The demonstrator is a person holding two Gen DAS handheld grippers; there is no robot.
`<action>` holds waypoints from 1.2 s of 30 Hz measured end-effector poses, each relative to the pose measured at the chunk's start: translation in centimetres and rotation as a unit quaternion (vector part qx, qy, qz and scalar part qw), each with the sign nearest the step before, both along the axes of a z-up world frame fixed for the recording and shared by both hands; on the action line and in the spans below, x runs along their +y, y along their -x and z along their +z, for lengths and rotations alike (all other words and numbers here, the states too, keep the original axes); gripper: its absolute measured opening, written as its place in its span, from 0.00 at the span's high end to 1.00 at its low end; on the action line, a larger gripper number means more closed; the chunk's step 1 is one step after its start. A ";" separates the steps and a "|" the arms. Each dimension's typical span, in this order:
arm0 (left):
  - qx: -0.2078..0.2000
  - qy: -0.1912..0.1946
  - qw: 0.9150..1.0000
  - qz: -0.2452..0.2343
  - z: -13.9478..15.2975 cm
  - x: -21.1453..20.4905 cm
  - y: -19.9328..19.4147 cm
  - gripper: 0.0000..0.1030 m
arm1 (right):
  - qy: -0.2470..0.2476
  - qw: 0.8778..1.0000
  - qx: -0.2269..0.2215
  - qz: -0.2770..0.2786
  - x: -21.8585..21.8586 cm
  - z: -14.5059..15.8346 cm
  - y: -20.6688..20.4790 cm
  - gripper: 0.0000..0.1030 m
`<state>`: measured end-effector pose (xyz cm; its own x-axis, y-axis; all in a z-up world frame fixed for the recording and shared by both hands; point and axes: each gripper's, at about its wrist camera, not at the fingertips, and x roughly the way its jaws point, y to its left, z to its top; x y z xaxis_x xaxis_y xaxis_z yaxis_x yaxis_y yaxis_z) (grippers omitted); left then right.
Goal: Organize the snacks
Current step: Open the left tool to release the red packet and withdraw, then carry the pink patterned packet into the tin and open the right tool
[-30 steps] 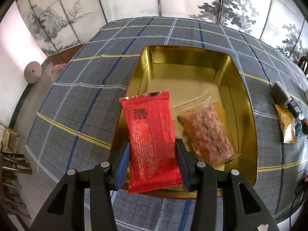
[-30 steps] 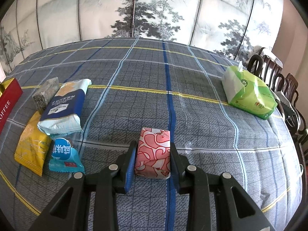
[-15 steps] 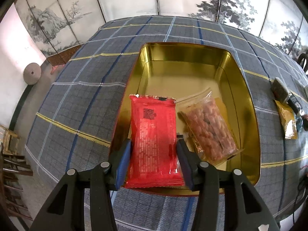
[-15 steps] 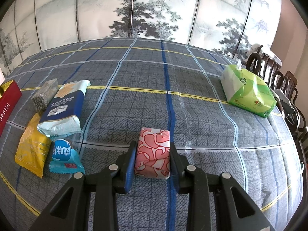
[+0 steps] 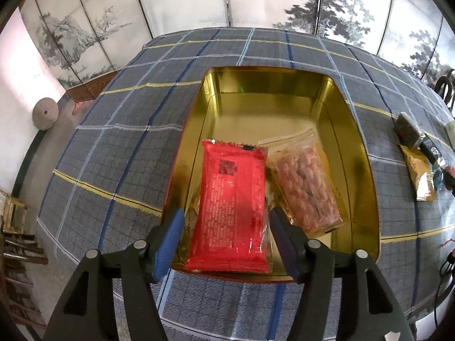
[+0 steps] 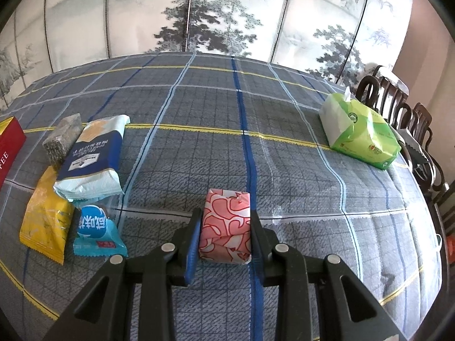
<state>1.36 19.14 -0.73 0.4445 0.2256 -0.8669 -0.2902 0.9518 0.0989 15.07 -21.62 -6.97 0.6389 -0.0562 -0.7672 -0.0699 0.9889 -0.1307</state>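
**Student:** While your left gripper (image 5: 224,238) spreads its jaws over the gold tin (image 5: 366,199), what does this panel show of the release?

**Demonstrator:** My jaws are opening, and the blue pads (image 5: 170,241) stand clear on either side of the red packet (image 5: 231,210), which lies between them with no pad pressing on it. The packet rests lengthwise in the near left part of the tin, its near end against the near wall. Just to its right lies the clear bag of peanuts (image 5: 307,187); their edges appear to touch or overlap, though I cannot tell which.

**Student:** How would you finish the step well?

**Demonstrator:** I judge that the jaws should go wider before I lift away, so neither pad drags the foil. The withdrawal should go back along the fingers' own line, since a sideways pull could catch the tin's near rim or nudge the peanuts.

**Student:** And the other panel?

**Demonstrator:** My right gripper (image 6: 224,236) is clamped on the pink patterned packet (image 6: 226,227), both pads flat against its sides, low over the plaid tablecloth (image 6: 284,170). To its left wait the yellow packet (image 6: 45,218), the small blue packet (image 6: 95,231), the navy and white bag (image 6: 93,156) and the dark bar (image 6: 61,139). A green tissue pack (image 6: 361,136) sits well apart at the far right.

**Student:** What comes next for it?

**Demonstrator:** Probably the carry to the tin, whose far half is bare. I would hold the grip firm and set the packet flat beyond the two already placed.
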 end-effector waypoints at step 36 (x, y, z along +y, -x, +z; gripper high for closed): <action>-0.060 0.013 0.997 0.041 3.0 1.2 3.0 0.13 | -0.055 0.998 -0.031 0.008 3.6 6.2 4.0 0.70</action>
<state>-1.69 20.36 2.29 0.5270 0.2430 -0.8144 -0.3753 0.9263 0.0335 11.07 -18.02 -0.75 0.6855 0.0367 -0.7271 -0.0813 0.9963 -0.0264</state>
